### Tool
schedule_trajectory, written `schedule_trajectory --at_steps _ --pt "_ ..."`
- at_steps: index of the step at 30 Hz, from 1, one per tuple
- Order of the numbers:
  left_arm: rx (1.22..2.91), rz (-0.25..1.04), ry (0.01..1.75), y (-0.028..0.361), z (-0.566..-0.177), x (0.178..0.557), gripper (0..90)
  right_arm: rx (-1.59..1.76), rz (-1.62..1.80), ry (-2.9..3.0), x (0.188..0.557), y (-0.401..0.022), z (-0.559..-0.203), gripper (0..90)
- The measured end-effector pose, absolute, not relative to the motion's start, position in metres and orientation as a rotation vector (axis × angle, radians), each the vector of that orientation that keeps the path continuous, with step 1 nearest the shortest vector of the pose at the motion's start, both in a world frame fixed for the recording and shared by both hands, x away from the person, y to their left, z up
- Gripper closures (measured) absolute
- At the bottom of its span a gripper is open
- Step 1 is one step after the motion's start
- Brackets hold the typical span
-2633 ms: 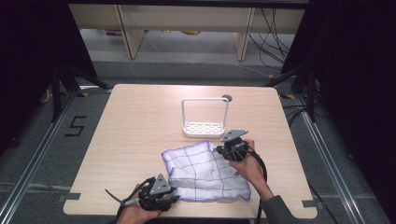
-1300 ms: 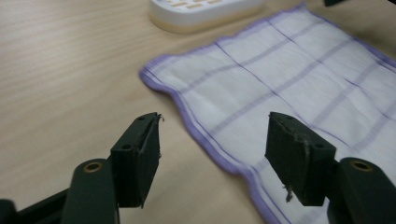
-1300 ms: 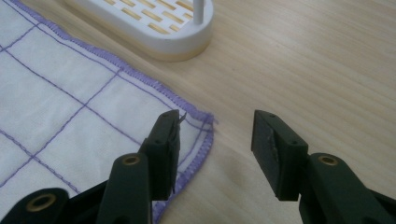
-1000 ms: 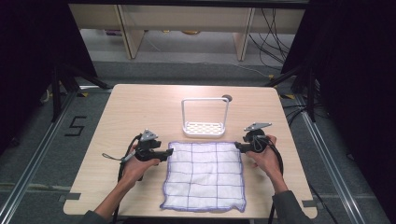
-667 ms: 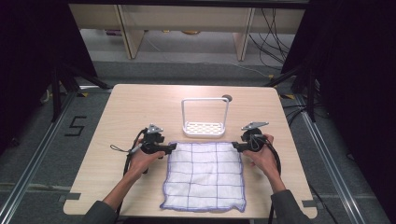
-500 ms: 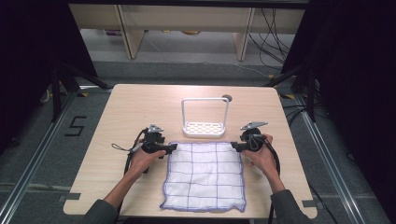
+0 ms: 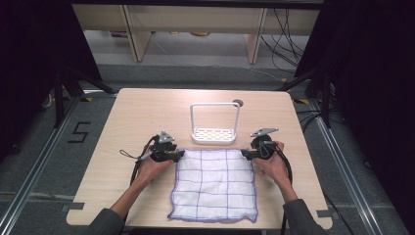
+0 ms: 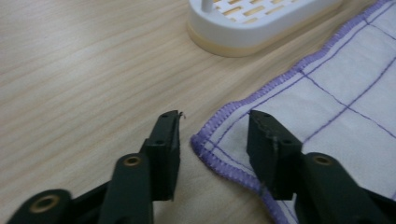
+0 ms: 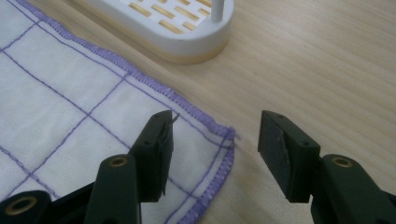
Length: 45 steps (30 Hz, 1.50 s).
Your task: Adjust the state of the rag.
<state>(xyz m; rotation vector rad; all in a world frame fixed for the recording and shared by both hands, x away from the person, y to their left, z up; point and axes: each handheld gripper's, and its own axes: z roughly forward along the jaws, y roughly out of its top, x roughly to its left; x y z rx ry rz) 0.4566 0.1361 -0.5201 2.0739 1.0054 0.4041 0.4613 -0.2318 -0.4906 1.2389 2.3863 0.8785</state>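
A white cloth [image 7: 214, 183] with a purple grid and purple hem lies spread flat on the wooden table. My left gripper [image 7: 180, 154] sits low at the cloth's far left corner. In the left gripper view that corner [image 8: 205, 140] lies on the table between the left gripper [image 8: 214, 133] jaws, which have just been closing; the pads do not press on it. My right gripper [image 7: 244, 154] is at the far right corner. The right gripper [image 9: 217, 135] stands open, with the hem corner [image 9: 226, 140] flat between its jaws.
A white slotted rack [image 7: 214, 134] with a tall wire handle stands just beyond the cloth's far edge, close ahead of both grippers [image 8: 252, 23] [image 9: 173, 28]. Bare wood table [image 7: 122, 191] lies left and right of the cloth. Dark floor surrounds the table.
The cloth, crumpled earlier, now lies flat. Both grippers have gone to its far corners. In the last second the left gripper edged in toward its corner; the right one stayed still.
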Motion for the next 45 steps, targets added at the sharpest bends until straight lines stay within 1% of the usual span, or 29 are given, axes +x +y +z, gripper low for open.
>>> schedule_trajectory --at_steps 5,6,7,8,9,10,11,14,16,17,19,21,22,23,24,28,30,31,32,37,39,40,41,45 --pt "2.071 0.392 0.944 0.133 -0.522 0.454 72.0 1.256 0.842 2.400 0.462 -0.230 -0.494 48.8" --pt "2.071 0.392 0.944 0.133 -0.522 0.454 73.9 1.256 0.842 2.400 0.462 -0.230 -0.494 48.8" --pt "2.076 0.388 0.929 0.134 -0.522 0.454 73.9 1.245 0.837 2.402 0.462 -0.230 -0.496 49.6" --pt "2.073 0.384 0.929 0.134 -0.522 0.454 76.9 1.231 0.830 2.393 0.464 -0.230 -0.499 52.4" --pt "2.066 0.377 0.922 0.133 -0.523 0.454 80.9 1.232 0.848 2.397 0.465 -0.231 -0.501 61.0" --pt "2.066 0.377 0.922 0.133 -0.523 0.454 82.1 1.232 0.848 2.397 0.465 -0.231 -0.501 61.0" --pt "2.073 0.376 0.914 0.133 -0.522 0.454 83.6 1.317 0.888 2.412 0.461 -0.228 -0.500 65.0" --pt "2.068 0.378 0.914 0.134 -0.522 0.453 85.3 1.284 0.940 2.420 0.463 -0.229 -0.502 80.7" --pt "2.059 0.384 0.923 0.134 -0.523 0.453 86.1 1.278 0.948 2.426 0.463 -0.230 -0.502 84.9" --pt "2.067 0.397 0.912 0.135 -0.521 0.453 86.3 1.272 0.947 2.419 0.462 -0.230 -0.501 85.7" --pt "2.026 0.407 0.927 0.137 -0.519 0.453 86.4 1.232 0.983 2.411 0.462 -0.232 -0.496 86.3" --pt "2.013 0.421 0.923 0.141 -0.511 0.452 86.6 1.191 1.031 2.374 0.458 -0.230 -0.481 86.6" --pt "2.013 0.421 0.923 0.141 -0.511 0.452 86.6 1.191 1.031 2.374 0.458 -0.230 -0.481 86.6" --pt "1.975 0.432 0.931 0.141 -0.508 0.450 86.6 1.183 1.031 2.368 0.457 -0.230 -0.478 86.6" --pt "1.991 0.437 0.923 0.143 -0.504 0.450 86.6 1.165 1.029 2.380 0.455 -0.231 -0.470 86.7" --pt "1.952 0.449 0.899 0.148 -0.490 0.444 86.6 1.101 1.079 2.368 0.445 -0.231 -0.452 86.8" --pt "1.933 0.459 0.887 0.152 -0.480 0.440 86.6 1.062 1.098 2.359 0.439 -0.232 -0.443 86.8" --pt "1.913 0.469 0.859 0.156 -0.468 0.437 86.6 1.056 1.112 2.360 0.433 -0.231 -0.434 86.9" --pt "1.913 0.469 0.859 0.156 -0.468 0.437 86.6 1.056 1.112 2.360 0.433 -0.231 -0.434 86.9" --pt "1.867 0.485 0.799 0.164 -0.441 0.426 86.6 1.012 1.179 2.329 0.423 -0.233 -0.417 87.0" --pt "1.904 0.485 0.760 0.166 -0.439 0.412 86.6 0.979 1.177 2.339 0.415 -0.231 -0.415 87.0" --pt "1.904 0.485 0.760 0.166 -0.439 0.412 86.6 0.979 1.177 2.339 0.415 -0.231 -0.415 87.0" --pt "1.917 0.463 0.733 0.169 -0.443 0.399 86.6 0.973 1.179 2.349 0.411 -0.230 -0.416 87.0" --pt "1.943 0.426 0.698 0.175 -0.448 0.377 86.5 0.909 1.200 2.383 0.387 -0.232 -0.419 87.0"
